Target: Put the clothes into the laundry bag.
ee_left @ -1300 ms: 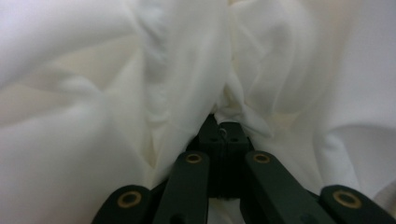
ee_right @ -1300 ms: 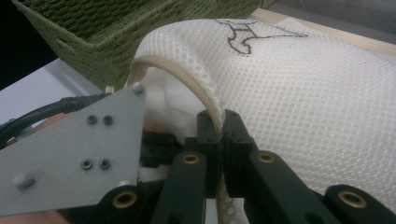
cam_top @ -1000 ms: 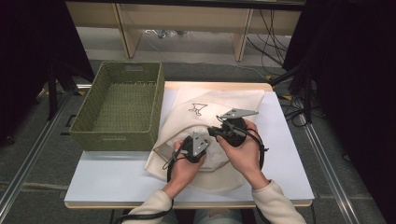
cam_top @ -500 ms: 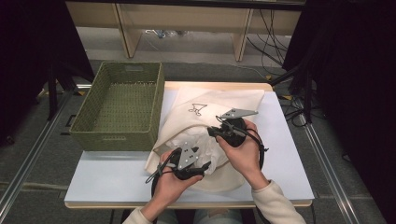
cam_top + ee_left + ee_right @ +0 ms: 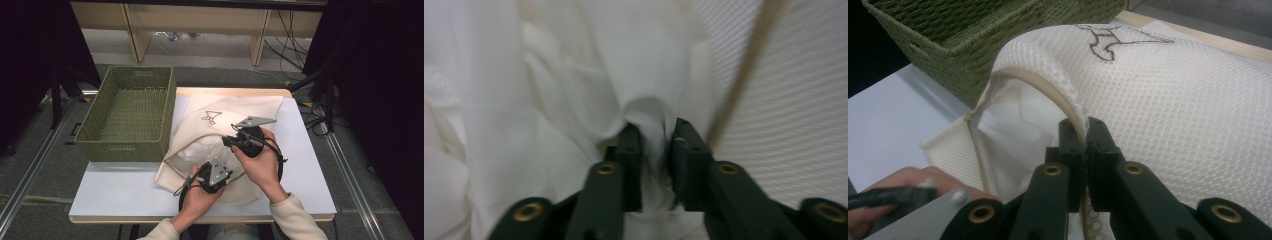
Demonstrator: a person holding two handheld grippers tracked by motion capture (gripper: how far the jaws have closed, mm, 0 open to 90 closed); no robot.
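Note:
A cream mesh laundry bag (image 5: 240,107) with a brown stitched motif lies on the white table (image 5: 115,185). My right gripper (image 5: 226,141) is shut on the bag's zipped rim (image 5: 1068,107) and holds the mouth lifted. White cloth (image 5: 1018,120) lies inside. At the bag's mouth, my left gripper (image 5: 224,169) has just been closing and is now shut on a fold of that white cloth (image 5: 574,75). In the left gripper view the fold bunches between the left gripper's (image 5: 655,137) pads, and the bag's mesh (image 5: 794,100) is on the right.
An empty green woven basket (image 5: 122,147) stands at the table's left, touching the bag's side. Bare table lies in front of the basket and right of the bag. Cables trail on the floor beyond the table.
My left hand drew back toward the near edge, then shifted right to the bag's mouth. The right hand and the lifted rim have stayed put.

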